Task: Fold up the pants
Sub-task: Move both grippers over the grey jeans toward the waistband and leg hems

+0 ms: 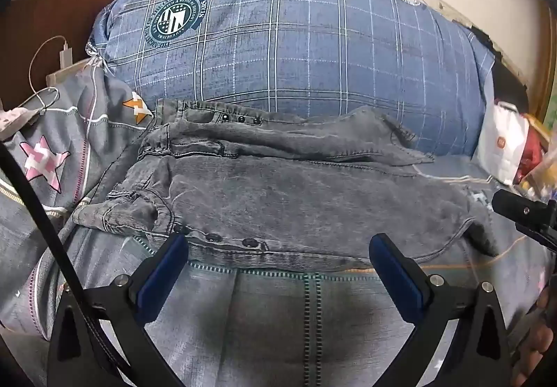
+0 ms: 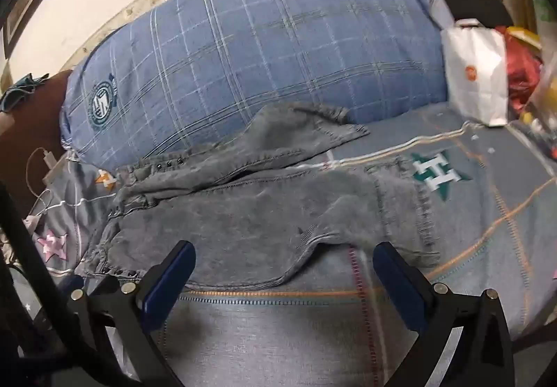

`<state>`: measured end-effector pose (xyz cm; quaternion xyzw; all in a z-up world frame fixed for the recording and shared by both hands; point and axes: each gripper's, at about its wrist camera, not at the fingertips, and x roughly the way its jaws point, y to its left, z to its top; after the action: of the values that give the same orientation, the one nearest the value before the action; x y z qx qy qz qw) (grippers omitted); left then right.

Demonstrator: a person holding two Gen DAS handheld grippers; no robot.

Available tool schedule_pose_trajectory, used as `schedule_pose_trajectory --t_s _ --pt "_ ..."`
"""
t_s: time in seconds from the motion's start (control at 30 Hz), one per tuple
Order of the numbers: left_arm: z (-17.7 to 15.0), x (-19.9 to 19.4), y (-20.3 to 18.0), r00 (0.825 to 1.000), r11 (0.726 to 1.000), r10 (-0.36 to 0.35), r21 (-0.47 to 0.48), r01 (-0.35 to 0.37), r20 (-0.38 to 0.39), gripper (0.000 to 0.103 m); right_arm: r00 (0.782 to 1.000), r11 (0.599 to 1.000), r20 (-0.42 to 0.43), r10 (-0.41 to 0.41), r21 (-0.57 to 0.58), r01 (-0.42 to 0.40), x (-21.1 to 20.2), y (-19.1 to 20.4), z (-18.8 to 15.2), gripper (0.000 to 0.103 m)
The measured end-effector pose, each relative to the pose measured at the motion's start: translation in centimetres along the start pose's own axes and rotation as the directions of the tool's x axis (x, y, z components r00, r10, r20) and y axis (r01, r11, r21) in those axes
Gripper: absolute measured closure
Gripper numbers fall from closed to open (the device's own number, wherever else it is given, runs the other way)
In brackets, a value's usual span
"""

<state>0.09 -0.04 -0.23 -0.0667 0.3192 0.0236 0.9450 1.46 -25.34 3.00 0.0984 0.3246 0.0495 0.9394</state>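
Grey denim pants (image 1: 285, 192) lie spread on a bed, waistband to the left, legs to the right; they also show in the right wrist view (image 2: 264, 213). One leg lies bunched against a blue plaid pillow (image 1: 296, 38). My left gripper (image 1: 278, 247) is open and empty, its blue pads just short of the near hem by the snap buttons. My right gripper (image 2: 283, 254) is open and empty at the near edge of the leg end. Part of the right gripper (image 1: 525, 213) shows at the right in the left wrist view.
A grey patterned bedsheet (image 1: 278, 310) covers the bed. A white paper bag (image 2: 477, 73) and red and yellow items stand at the far right. A charger and white cable (image 1: 52, 73) lie at the left by a brown headboard (image 1: 52, 21).
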Motion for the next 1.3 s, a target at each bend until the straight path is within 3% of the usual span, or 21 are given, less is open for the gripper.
schedule_pose_trajectory --t_s 0.2,0.27,0.43,0.63,1.0,1.07,1.17,1.23,1.3 --pt "-1.2 0.4 -0.7 0.999 0.996 0.036 0.079 -0.033 -0.039 0.0 0.996 0.998 -0.084 -0.03 0.052 0.035 1.4 -0.5 0.1 0.0" --pt "-1.2 -0.4 -0.7 0.999 0.996 0.034 0.079 -0.032 -0.015 0.0 0.996 0.997 -0.084 -0.032 0.062 0.038 0.9 -0.3 0.5 0.0" --pt "0.7 -2.2 -0.6 0.998 0.999 0.049 0.017 -0.049 -0.03 0.0 0.999 0.999 -0.044 -0.022 0.028 0.023 -0.7 0.9 1.4 0.0" --pt "2.6 -3.3 -1.5 0.999 0.998 0.053 0.039 -0.053 -0.012 0.0 1.0 1.0 0.003 -0.023 0.009 0.023 -2.5 0.8 1.9 0.0" --pt "9.0 -3.4 -4.1 0.989 0.994 0.013 0.101 -0.028 0.145 0.0 0.998 0.996 -0.055 -0.024 0.08 0.029 -1.1 -1.5 1.7 0.0" --pt "10.3 -2.2 -4.0 0.995 0.995 0.001 0.103 -0.012 0.104 0.0 0.998 0.997 -0.058 -0.031 0.064 0.035 -0.8 -1.3 1.5 0.0" --pt "10.9 -0.9 -4.1 0.995 0.995 -0.019 0.101 0.009 0.102 0.0 0.997 0.998 -0.07 -0.045 0.051 0.049 0.0 -1.1 1.1 0.0" --pt "10.2 0.4 -3.7 0.997 0.997 -0.018 0.073 0.013 0.078 0.0 0.995 0.998 -0.087 -0.047 0.046 0.051 0.7 -1.0 0.8 0.0" --pt "9.0 2.3 -3.0 1.0 0.999 0.019 0.051 -0.019 0.004 0.0 0.994 0.997 -0.095 -0.062 0.03 0.065 1.3 -0.6 0.5 0.0"
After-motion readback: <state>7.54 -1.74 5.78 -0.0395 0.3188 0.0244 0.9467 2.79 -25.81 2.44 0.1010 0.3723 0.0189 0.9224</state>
